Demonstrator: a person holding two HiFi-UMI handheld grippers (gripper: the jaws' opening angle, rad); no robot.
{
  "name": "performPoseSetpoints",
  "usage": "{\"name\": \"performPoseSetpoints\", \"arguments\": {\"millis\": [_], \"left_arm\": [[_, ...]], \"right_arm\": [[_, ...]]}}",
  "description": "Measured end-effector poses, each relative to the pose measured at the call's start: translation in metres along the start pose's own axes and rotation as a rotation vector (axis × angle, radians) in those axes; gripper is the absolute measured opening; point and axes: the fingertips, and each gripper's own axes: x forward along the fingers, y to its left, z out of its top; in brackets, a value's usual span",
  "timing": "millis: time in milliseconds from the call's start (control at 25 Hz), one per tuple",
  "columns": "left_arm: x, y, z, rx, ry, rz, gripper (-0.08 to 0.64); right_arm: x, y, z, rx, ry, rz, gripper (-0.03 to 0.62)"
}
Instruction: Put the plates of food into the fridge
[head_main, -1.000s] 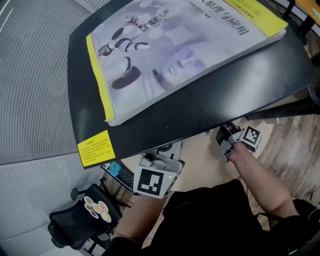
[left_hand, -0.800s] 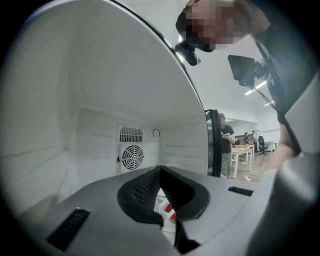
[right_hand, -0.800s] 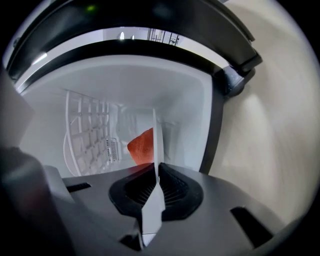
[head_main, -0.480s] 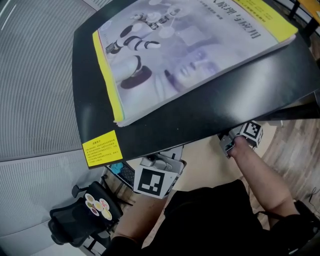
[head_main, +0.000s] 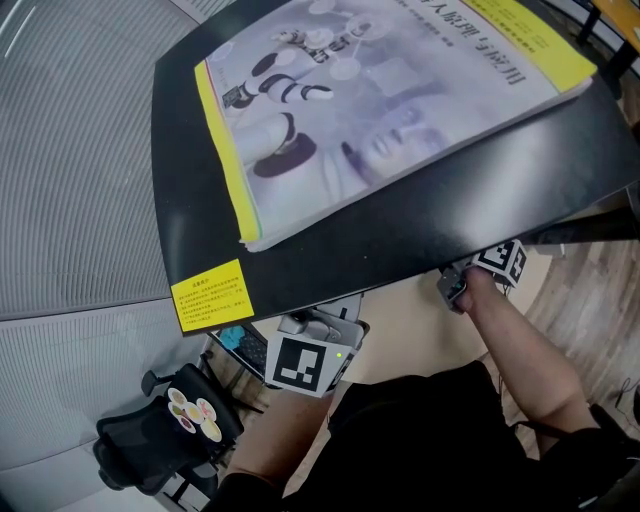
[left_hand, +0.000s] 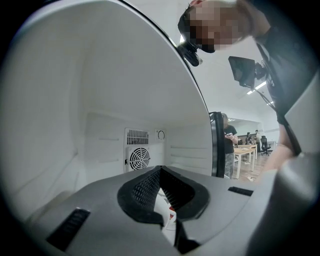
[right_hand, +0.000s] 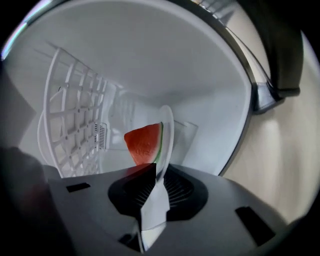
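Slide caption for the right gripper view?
Right gripper clamps a white plate with a watermelon slice inside the fridge, beside a wire rack.

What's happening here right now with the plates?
A person has both grippers reaching inside the open fridge. The right gripper is shut on the rim of a white plate carrying a watermelon slice, with the wire shelf alongside. The left gripper is shut on what looks like a second plate, its food mostly hidden, pointing toward the fan grille on the back wall. Neither plate is released yet.
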Motion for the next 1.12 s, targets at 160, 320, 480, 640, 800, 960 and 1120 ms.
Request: {"name": "performPoseSetpoints", "arguments": {"millis": [160, 320, 480, 640, 800, 960, 1120], "left_arm": [[-0.002, 0.001, 0.003, 0.005, -0.006, 0.003, 0.002], [-0.004, 0.0, 0.006, 0.007, -0.011, 0.003, 0.002], [-0.005, -0.001, 0.011, 0.02, -0.016, 0.001, 0.002], [-0.006, -0.003, 0.015, 0.016, -0.025, 0.001, 0.002], [-0.007, -0.006, 0.02, 0.021, -0.034, -0.005, 0.002], [-0.01, -0.008, 0.025, 0.029, -0.044, -0.006, 0.002], [-0.013, -0.011, 0.029, 0.032, -0.053, -0.007, 0.002]], "right_arm": [[0.0, 0.009, -0.001, -0.121, 0.032, -0.048, 0.078], [0.001, 0.014, -0.002, -0.277, 0.074, -0.129, 0.125], [-0.001, 0.018, -0.005, -0.427, 0.122, -0.213, 0.17], [-0.004, 0.016, -0.007, -0.516, 0.159, -0.277, 0.211], [-0.012, 0.0, -0.01, -0.541, 0.188, -0.352, 0.224], [-0.017, -0.01, -0.006, -0.572, 0.193, -0.397, 0.225], [-0.023, -0.015, -0.007, -0.57, 0.19, -0.419, 0.23]]}}
